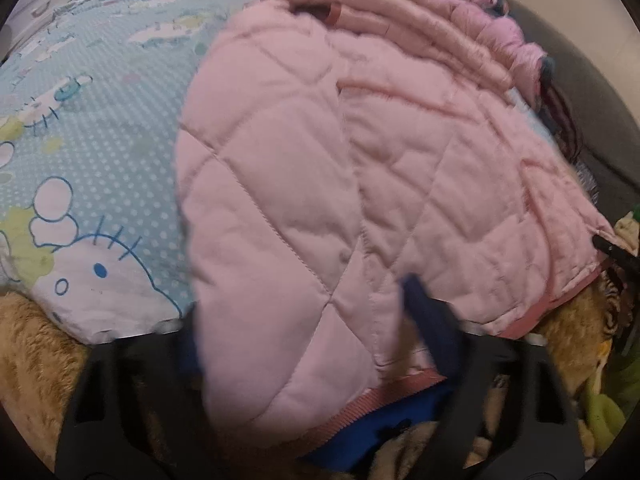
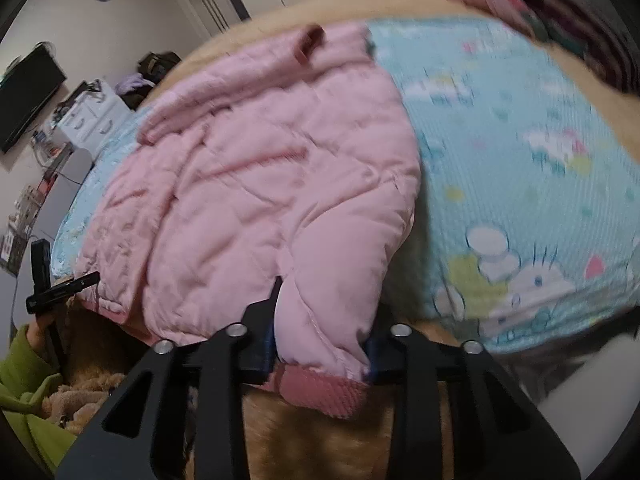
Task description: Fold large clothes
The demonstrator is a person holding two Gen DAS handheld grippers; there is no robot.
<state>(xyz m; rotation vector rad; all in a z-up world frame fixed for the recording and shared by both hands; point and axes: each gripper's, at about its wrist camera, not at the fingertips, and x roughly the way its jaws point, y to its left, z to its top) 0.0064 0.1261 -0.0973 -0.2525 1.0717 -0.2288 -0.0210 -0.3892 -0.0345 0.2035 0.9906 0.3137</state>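
A: What has the right gripper [image 2: 320,344] got?

B: Its jaws are pinched on the near hem of the pink quilted jacket [image 2: 256,184], just above the darker pink ribbed band [image 2: 320,392]. The padded fabric bulges up between the two pads.

A: And the left gripper [image 1: 312,344]?

B: The jacket's hem lies between its fingers too, a blue pad [image 1: 430,320] standing against the fabric on one side. That view is blurred, and the other pad is hidden under the cloth, so whether it is really squeezing the jacket cannot be told.

A: Where does the jacket lie?

B: Spread on the bed, over a light blue cartoon-print sheet [image 2: 520,140], with its near edge hanging over a tan fuzzy blanket [image 2: 328,440].

A: Anything beyond it?

B: A second pink puffy garment [image 1: 488,28] is heaped at the far side of the bed. In the right wrist view, a green sleeve [image 2: 24,376] shows at the lower left, and a dark screen [image 2: 28,96] hangs on the wall.
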